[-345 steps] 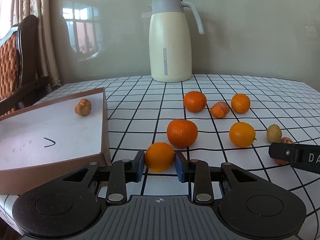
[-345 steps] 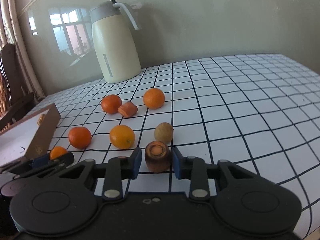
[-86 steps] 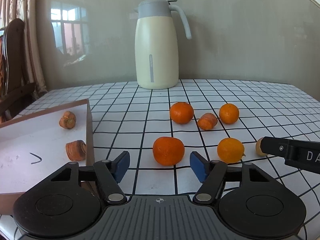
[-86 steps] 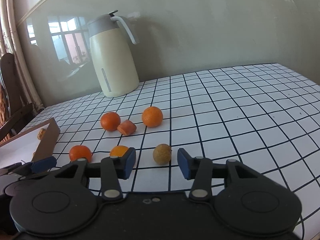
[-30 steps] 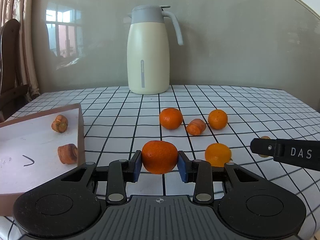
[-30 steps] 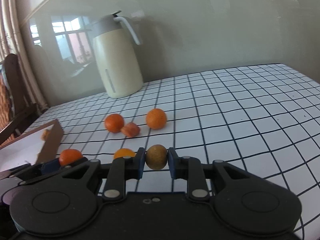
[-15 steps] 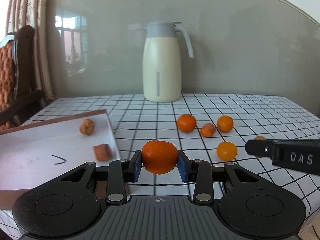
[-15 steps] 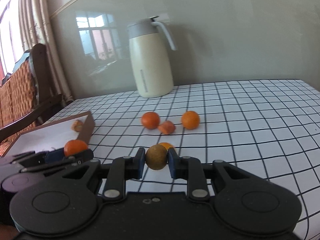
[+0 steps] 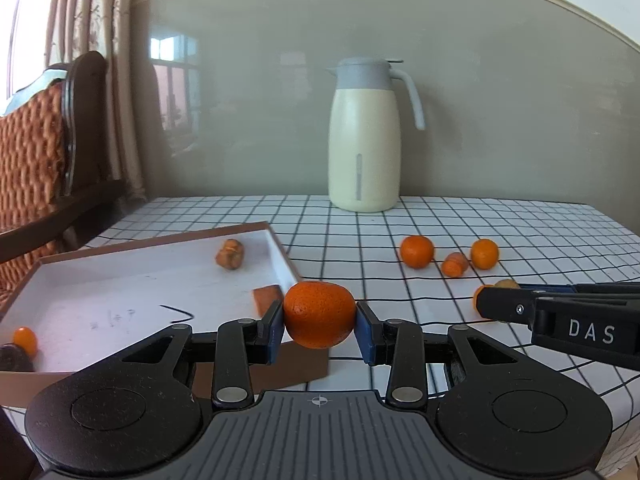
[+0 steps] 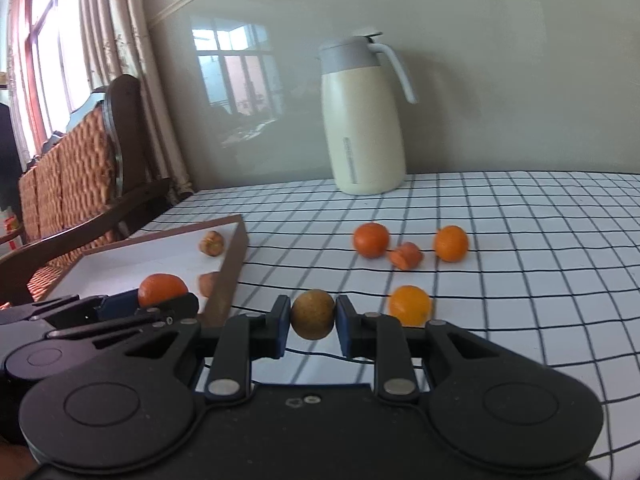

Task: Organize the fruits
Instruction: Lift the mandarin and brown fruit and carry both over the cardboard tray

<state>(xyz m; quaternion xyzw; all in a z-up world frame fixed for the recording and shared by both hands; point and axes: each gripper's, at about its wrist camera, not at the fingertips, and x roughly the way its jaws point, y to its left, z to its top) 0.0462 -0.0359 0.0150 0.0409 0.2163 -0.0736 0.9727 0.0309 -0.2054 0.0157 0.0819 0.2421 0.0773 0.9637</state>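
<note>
My left gripper (image 9: pixel 319 325) is shut on an orange mandarin (image 9: pixel 319 314), held above the near right corner of the brown-rimmed white tray (image 9: pixel 120 292). The tray holds a walnut-like brown piece (image 9: pixel 230 255), a carrot chunk (image 9: pixel 267 299) and a small orange fruit (image 9: pixel 25 340) at its near left. My right gripper (image 10: pixel 312 326) is shut on a small brown round fruit (image 10: pixel 312 314), over the checked cloth just right of the tray's corner. Its dark finger (image 9: pixel 560 312) shows at the right of the left wrist view. The left gripper with its mandarin (image 10: pixel 162 289) shows in the right wrist view.
On the checked tablecloth (image 10: pixel 520 280) lie two mandarins (image 10: pixel 371 239) (image 10: pixel 451 243), a carrot piece (image 10: pixel 406 256) between them and a yellow-orange fruit (image 10: pixel 411 305) nearer me. A cream thermos jug (image 10: pixel 362 120) stands at the back by the wall. A wooden chair (image 10: pixel 80 184) stands left of the table.
Both grippers have drawn back and swung left toward the tray, each still holding its fruit. More of the tray and the chair has come into view.
</note>
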